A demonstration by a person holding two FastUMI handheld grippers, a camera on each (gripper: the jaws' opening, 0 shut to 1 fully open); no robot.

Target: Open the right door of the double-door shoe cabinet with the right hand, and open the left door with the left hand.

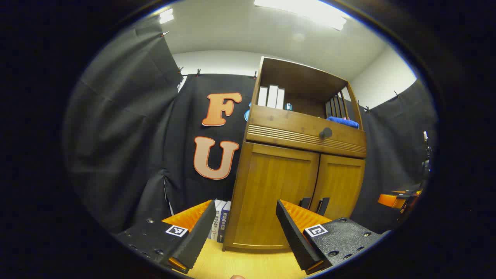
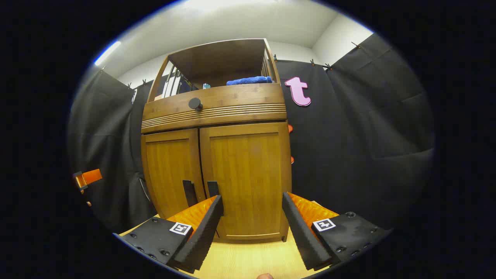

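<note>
The wooden shoe cabinet stands on a light wood surface with both doors closed. In the left gripper view its left door (image 1: 273,190) is straight ahead and its right door (image 1: 340,184) is further right, with two dark handles (image 1: 314,204) at the centre seam. My left gripper (image 1: 245,206) is open, short of the left door, holding nothing. In the right gripper view the right door (image 2: 248,174) faces me, the left door (image 2: 170,170) beside it, the handles (image 2: 201,190) low at the seam. My right gripper (image 2: 252,199) is open and apart from the door.
Above the doors is a drawer with a round dark knob (image 1: 325,133) (image 2: 195,103). The open shelf holds white books (image 1: 271,97) and a blue cloth (image 2: 248,80). Books (image 1: 221,219) stand left of the cabinet. The other gripper shows far off (image 1: 395,199) (image 2: 87,178).
</note>
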